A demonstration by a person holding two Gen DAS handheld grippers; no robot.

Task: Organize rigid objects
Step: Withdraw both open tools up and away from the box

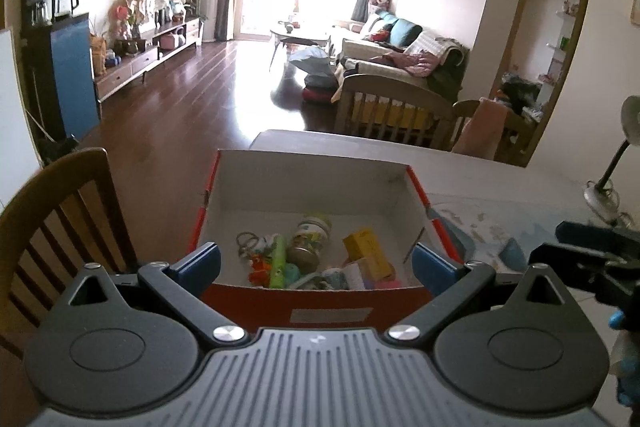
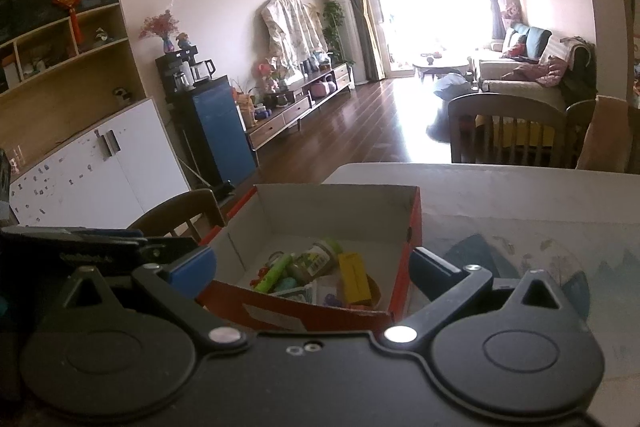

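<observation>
Red box (image 1: pixel 320 301) sits on table (image 1: pixel 500 183) at its left edge, w/ jar (image 1: pixel 310 239), yellow carton (image 1: pixel 368 253), green tube (image 1: pixel 279 263) etc. lying inside. Left gripper (image 1: pixel 316 259) & right gripper (image 2: pixel 312 265) both spread wide, empty, facing box's near wall.

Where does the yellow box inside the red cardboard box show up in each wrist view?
Left wrist: the yellow box lies right of centre in the red cardboard box, right of the jar.
Right wrist: the yellow box sits near frame centre, again right of the jar.
Shared landmark: the green tube.
</observation>
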